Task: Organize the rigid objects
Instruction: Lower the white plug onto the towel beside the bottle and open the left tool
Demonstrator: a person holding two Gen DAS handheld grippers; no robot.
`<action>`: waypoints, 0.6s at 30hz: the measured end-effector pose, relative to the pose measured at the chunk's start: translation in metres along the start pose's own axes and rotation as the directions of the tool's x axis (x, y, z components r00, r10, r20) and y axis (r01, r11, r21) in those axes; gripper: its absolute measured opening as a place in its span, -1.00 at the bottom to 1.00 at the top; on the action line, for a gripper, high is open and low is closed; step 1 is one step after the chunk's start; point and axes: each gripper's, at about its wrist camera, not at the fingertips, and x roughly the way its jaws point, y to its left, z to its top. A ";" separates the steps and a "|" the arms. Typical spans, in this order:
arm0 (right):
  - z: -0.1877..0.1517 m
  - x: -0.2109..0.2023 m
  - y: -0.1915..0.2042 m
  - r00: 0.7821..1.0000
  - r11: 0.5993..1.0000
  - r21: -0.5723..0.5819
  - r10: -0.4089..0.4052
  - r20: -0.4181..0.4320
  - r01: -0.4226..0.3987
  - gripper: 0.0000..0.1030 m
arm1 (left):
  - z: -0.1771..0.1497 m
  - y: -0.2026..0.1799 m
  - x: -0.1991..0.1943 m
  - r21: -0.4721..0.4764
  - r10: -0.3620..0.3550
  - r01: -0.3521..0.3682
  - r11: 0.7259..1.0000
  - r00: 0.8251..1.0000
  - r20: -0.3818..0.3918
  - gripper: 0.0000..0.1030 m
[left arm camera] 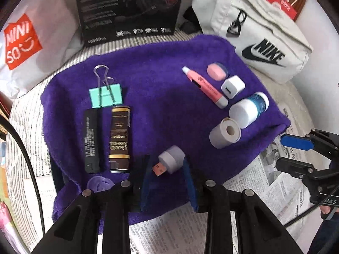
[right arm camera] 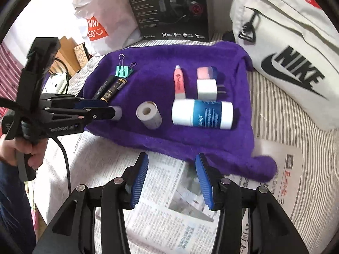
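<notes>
My left tool [left arm camera: 167, 170] points steeply downward, its blue-padded fingers [left arm camera: 188, 182] closed on a small USB plug-in device [left arm camera: 169, 162]. My left hand [right arm camera: 31, 148] grips its handle from below. My right tool [right arm camera: 171, 176] also points steeply downward, its blue-padded fingers [right arm camera: 139, 180] standing apart with nothing between them.

NIKE marks the white bag [left arm camera: 254, 31], MINISO the plastic bag [left arm camera: 31, 42], GRAND RESERVE the brown tube [left arm camera: 119, 139].

A purple towel [right arm camera: 169, 127] lies on a striped cloth [right arm camera: 281, 110]. Newspaper [right arm camera: 169, 201] spreads along its near edge. Behind it stands a black box [right arm camera: 169, 8], with a white Miniso bag [left arm camera: 31, 42] to the box's left and a Nike pouch [right arm camera: 286, 53] to its right.
</notes>
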 end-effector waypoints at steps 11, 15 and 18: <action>-0.018 0.004 -0.017 1.000 0.999 0.047 0.014 -0.025 -0.012 -0.09 | 0.011 -0.002 0.016 0.009 0.019 -0.019 1.000 1.000 -0.008 -0.44; -0.025 0.005 -0.020 0.999 0.998 0.061 0.021 -0.031 -0.019 -0.09 | 0.016 -0.001 0.018 0.014 0.013 -0.013 1.000 1.000 -0.002 -0.52; -0.028 0.005 -0.022 0.999 0.997 0.077 0.026 -0.035 -0.023 -0.09 | 0.021 0.000 0.020 0.007 0.005 -0.005 1.000 1.000 0.005 -0.55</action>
